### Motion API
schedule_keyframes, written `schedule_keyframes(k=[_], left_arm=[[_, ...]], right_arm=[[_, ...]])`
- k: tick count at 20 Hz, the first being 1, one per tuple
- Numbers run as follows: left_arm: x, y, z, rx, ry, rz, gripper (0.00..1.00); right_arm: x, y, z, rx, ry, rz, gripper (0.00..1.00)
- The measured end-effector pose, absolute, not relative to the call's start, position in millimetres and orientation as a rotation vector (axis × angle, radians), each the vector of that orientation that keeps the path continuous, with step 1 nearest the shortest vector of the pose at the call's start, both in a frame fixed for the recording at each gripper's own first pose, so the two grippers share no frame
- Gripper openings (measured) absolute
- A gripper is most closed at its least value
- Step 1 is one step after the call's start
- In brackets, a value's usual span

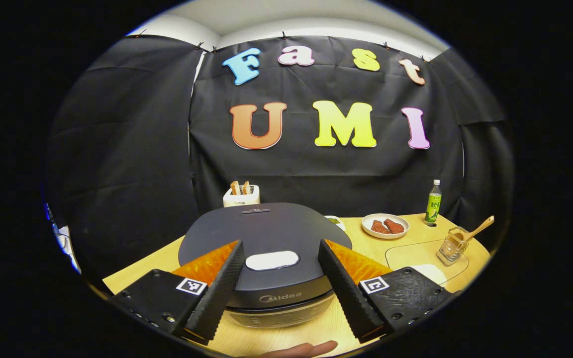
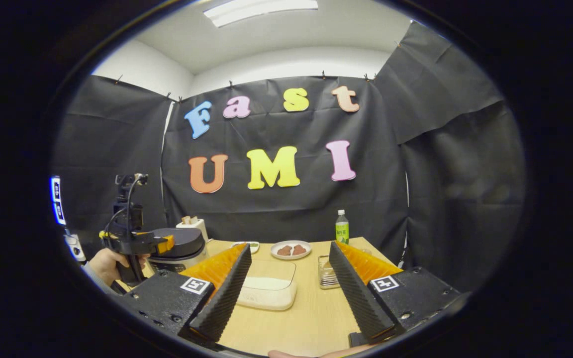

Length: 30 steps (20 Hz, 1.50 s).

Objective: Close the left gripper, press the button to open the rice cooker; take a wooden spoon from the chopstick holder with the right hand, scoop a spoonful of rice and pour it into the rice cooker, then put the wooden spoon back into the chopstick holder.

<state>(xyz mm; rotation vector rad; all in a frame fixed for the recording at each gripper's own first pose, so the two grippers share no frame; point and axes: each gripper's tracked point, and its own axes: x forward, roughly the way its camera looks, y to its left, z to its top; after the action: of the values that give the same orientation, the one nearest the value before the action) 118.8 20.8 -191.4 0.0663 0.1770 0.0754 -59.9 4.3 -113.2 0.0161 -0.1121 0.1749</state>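
- Hovering over the closed rice cooker, the left gripper has fingers apart.
- Right gripper spread too, above the rice box.
- Wooden spoon stands in its holder.

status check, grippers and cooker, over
Left gripper open over rice cooker, lid shut, button unpressed. Right gripper open, empty. Wooden spoon in chopstick holder.
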Motion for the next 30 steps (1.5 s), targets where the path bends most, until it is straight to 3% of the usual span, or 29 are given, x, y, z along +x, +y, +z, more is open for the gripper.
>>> schedule_keyframes(k=[9, 10, 11, 12, 15, 21, 23, 24, 25, 30], left_arm=[[96, 20, -202, 0.068, 0.202, 0.089, 0.97], [91, 18, -203, 0.104, 0.186, 0.093, 0.81], [93, 19, -202, 0.140, 0.171, 0.097, 0.93], [91, 21, -204, 0.148, 0.171, 0.102, 0.92], [89, 19, -197, 0.117, 0.139, 0.095, 0.92], [70, 13, -167, 0.058, 0.099, 0.097, 0.90], [57, 7, -149, 0.061, 0.065, 0.095, 0.92], [49, 8, -146, 0.067, 0.068, 0.107, 1.00], [41, 8, -141, 0.063, 0.066, 0.116, 0.93], [8, -11, -117, 0.035, 0.089, 0.068, 0.93]], right_arm=[[-69, 14, -108, -0.017, -0.117, 0.151, 1.00], [-69, 15, -106, -0.020, -0.118, 0.148, 0.97], [-71, 17, -104, -0.025, -0.120, 0.145, 1.00], [-71, 18, -103, -0.030, -0.123, 0.141, 0.96], [-72, 30, -102, -0.045, -0.126, 0.150, 1.00], [-69, 38, -100, -0.064, -0.116, 0.153, 0.97], [-68, 33, -98, -0.069, -0.112, 0.135, 1.00], [-68, 31, -96, -0.069, -0.110, 0.126, 1.00], [-68, 30, -93, -0.070, -0.109, 0.118, 1.00], [-69, 22, -68, -0.088, -0.137, 0.086, 0.97]])
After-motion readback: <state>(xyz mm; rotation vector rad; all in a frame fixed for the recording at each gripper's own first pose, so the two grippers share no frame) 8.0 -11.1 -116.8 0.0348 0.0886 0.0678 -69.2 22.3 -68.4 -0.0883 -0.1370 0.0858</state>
